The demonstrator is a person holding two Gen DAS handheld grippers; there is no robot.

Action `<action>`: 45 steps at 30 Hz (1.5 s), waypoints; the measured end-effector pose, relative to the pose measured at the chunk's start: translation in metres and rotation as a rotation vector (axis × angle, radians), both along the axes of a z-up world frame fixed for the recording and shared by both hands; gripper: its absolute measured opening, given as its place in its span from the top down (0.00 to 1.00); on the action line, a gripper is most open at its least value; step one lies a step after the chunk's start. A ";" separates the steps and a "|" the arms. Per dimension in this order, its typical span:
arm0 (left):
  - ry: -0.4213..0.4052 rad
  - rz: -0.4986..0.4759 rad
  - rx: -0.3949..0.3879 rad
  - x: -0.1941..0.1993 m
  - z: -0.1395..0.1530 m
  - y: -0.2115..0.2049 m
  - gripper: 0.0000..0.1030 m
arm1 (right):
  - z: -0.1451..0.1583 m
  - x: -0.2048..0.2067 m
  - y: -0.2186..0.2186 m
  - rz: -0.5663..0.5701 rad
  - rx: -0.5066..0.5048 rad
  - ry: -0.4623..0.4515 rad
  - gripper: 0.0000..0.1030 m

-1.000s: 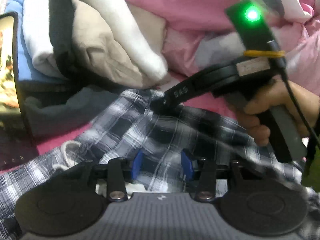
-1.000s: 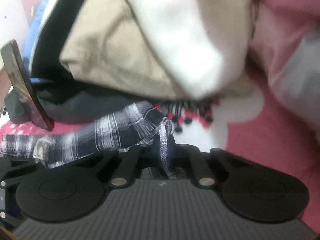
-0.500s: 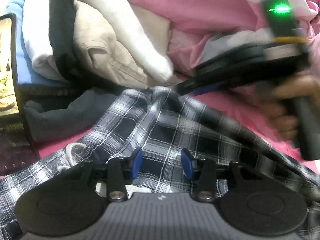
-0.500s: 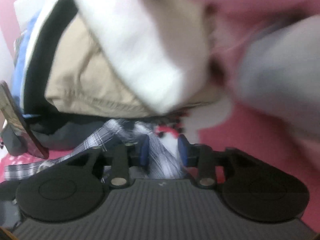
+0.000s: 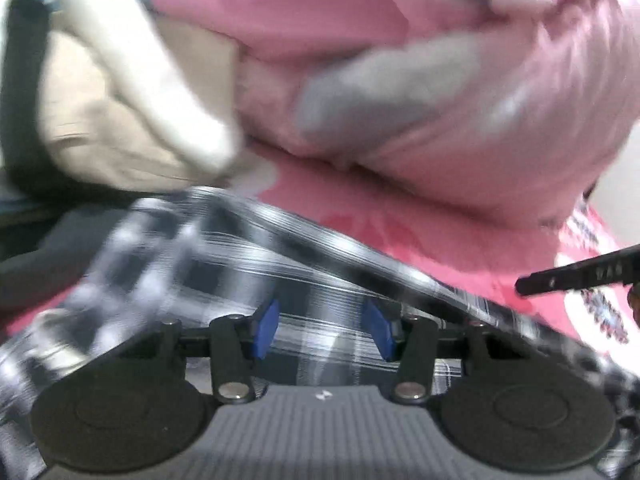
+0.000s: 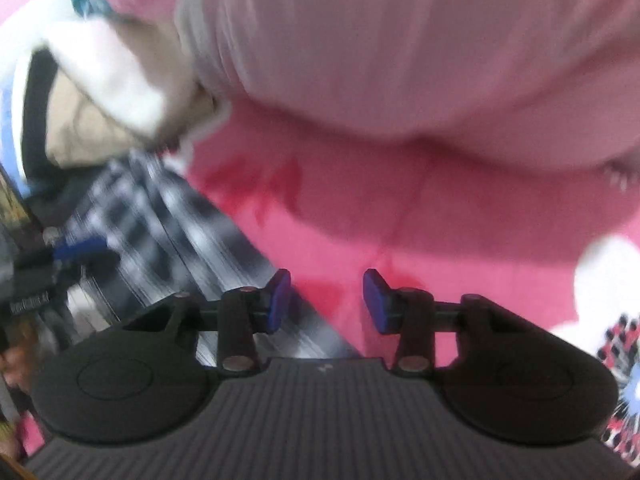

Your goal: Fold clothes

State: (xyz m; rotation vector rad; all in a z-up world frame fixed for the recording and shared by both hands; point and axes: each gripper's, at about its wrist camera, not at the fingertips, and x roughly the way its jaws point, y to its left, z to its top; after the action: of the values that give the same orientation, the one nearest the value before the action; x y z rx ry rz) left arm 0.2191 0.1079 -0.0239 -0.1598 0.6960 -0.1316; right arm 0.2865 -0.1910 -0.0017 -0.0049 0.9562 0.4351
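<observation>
Each handheld gripper has a ribbed grey body, two round black discs and silver screws. The left gripper (image 5: 322, 330) and right gripper (image 6: 326, 300) carry blue fingertip pads on black linkages.

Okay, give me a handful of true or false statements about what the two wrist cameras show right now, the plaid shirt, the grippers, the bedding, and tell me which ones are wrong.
1. The plaid shirt lies on a pink sheet. True.
2. The right gripper is clamped on the plaid shirt. False: its fingers are opening, with only pink sheet showing between them.
3. A stack of folded clothes sits beyond the plaid shirt, at the left. True.
4. The left gripper hangs over bare pink sheet. False: plaid cloth shows between its opening fingers, which do not press on it.
5. The plaid shirt is red and yellow. False: it is dark blue, black and white.
</observation>
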 end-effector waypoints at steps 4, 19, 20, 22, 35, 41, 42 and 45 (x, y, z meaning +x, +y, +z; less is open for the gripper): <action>0.033 0.015 0.034 0.015 -0.022 -0.005 0.52 | -0.004 -0.020 -0.001 0.028 0.021 -0.077 0.72; 0.003 0.059 -0.019 0.020 -0.032 0.012 0.55 | 0.007 -0.015 -0.010 -0.073 -0.131 -0.209 1.00; 0.004 0.062 -0.021 0.020 -0.032 0.013 0.55 | 0.006 -0.009 -0.010 -0.086 -0.145 -0.225 1.00; 0.004 0.063 -0.020 0.016 -0.031 0.013 0.55 | 0.005 0.004 -0.011 -0.111 -0.173 -0.255 1.00; -0.013 0.083 -0.015 0.011 -0.028 0.013 0.55 | 0.022 0.022 -0.009 -0.212 -0.142 -0.277 0.96; -0.061 0.177 -0.007 0.012 -0.019 0.028 0.54 | 0.030 0.032 0.061 0.037 0.088 -0.083 0.96; -0.042 0.185 -0.007 0.014 -0.022 0.030 0.54 | 0.023 0.038 0.078 0.074 0.105 -0.042 0.96; -0.006 0.192 -0.005 0.019 -0.030 0.031 0.54 | -0.006 0.063 0.124 0.110 0.103 0.056 0.96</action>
State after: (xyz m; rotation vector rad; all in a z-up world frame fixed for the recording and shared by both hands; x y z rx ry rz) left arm 0.2379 0.1390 -0.0541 -0.2297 0.6708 0.0500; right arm 0.3494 -0.0668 -0.0077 0.0488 0.9905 0.5880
